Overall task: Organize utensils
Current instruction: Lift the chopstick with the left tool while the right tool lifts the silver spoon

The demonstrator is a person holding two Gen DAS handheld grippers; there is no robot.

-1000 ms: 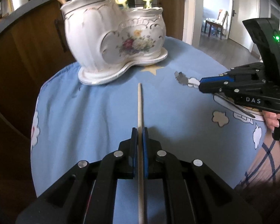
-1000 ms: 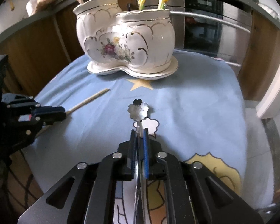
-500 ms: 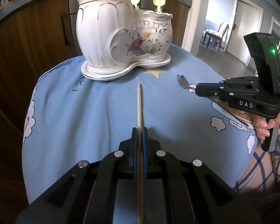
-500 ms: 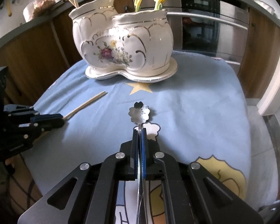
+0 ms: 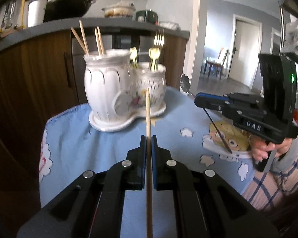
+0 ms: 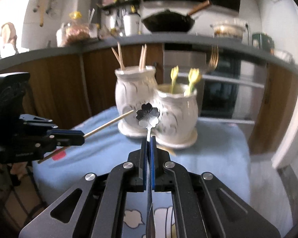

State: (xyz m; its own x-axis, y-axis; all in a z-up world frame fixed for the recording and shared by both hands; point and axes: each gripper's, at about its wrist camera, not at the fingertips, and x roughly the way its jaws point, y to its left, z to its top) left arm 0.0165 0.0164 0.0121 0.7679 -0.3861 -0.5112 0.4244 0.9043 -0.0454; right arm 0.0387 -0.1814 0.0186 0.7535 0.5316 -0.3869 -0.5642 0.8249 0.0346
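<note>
Wooden chopstick and flower-headed metal spoon, both aloft before two-pot white holder.

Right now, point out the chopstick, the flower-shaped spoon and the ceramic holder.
chopstick [image 5: 148, 115], left wrist view, bare shaft above the jaws
flower-shaped spoon [image 6: 148, 115], right wrist view, petal bowl
ceramic holder [image 5: 103, 91], left wrist view, taller pot's side

Two grippers are in play: the left gripper clamps one wooden chopstick, and the right gripper clamps one flower-headed spoon. One double ceramic holder with two compartments stands on one blue tablecloth. The taller compartment carries four chopsticks; the lower one carries two yellow-handled utensils and one gold fork. On the counter behind sits one dark wok
</note>
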